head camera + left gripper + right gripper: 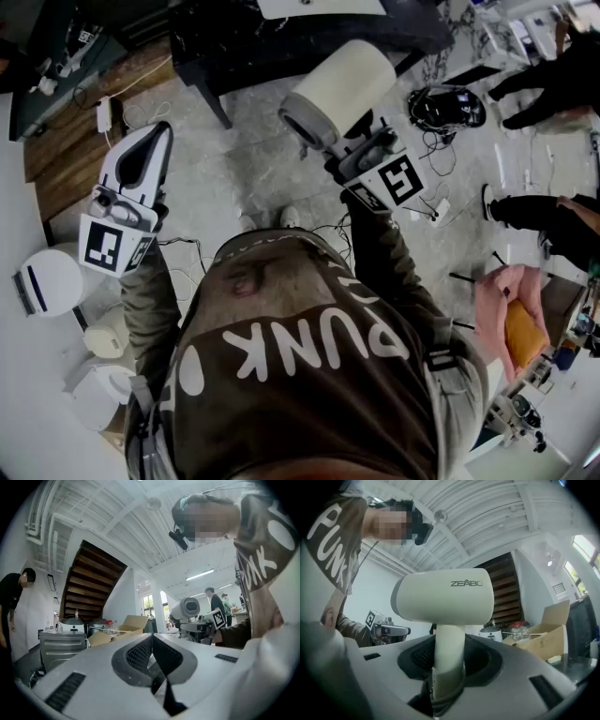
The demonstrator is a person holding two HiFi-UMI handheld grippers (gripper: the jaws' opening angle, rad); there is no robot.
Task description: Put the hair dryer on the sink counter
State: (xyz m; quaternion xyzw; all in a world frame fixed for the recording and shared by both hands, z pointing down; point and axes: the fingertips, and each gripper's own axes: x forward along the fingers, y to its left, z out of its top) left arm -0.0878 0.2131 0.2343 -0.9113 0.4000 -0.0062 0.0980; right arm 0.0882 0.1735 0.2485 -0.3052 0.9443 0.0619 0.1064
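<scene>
Right gripper view: the right hand-held gripper (449, 667) clenches the handle of the hair dryer (443, 601), holding it upright in the air, probably for carrying; the left hand-held gripper (152, 660) is closed, empty.

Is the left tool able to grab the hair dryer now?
Probably yes: nothing stands between the left tool and the hair dryer, held by its handle in the right tool. The left tool's shut jaws must open first.
</scene>
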